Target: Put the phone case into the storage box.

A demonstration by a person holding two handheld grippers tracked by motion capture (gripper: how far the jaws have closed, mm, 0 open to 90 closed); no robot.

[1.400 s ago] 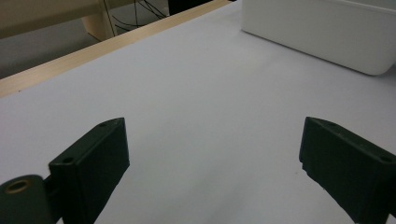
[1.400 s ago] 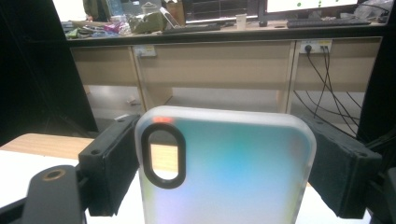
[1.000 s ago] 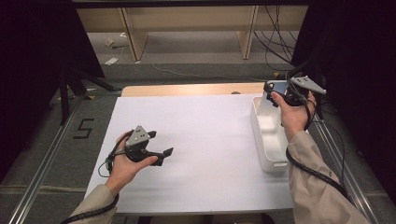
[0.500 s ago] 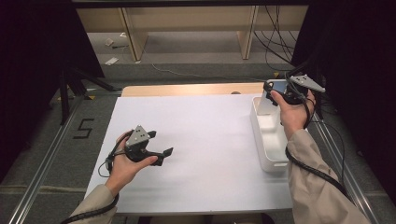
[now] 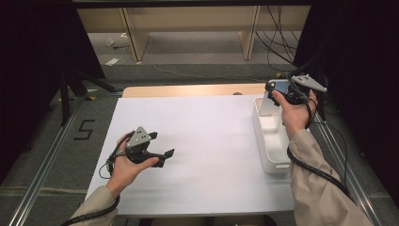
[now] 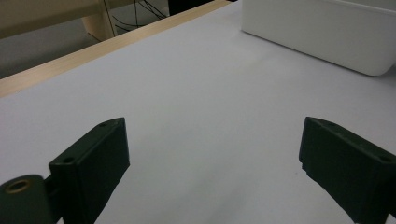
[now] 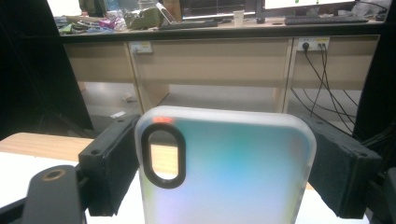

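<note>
A translucent phone case [image 7: 226, 168] with an oval camera cutout stands upright between the two black jaws of my right gripper [image 7: 224, 163], which is shut on it. In the high view the right gripper [image 5: 277, 90] holds the phone case [image 5: 277, 86] in the air above the far end of the white bin [image 5: 270, 162]. My left gripper [image 5: 162, 155] hovers low over the white table sheet [image 5: 211, 141] at the near left. In the left gripper view its jaws stand wide apart and the left gripper [image 6: 215, 163] is open, with nothing between them.
The white bin [image 6: 327, 32] lies along the table's right edge. A wooden strip [image 5: 188, 90] borders the far side of the sheet. Beyond it are a desk frame and cables [image 5: 277, 28] on the floor. A floor mark "5" [image 5: 84, 129] sits left of the table.
</note>
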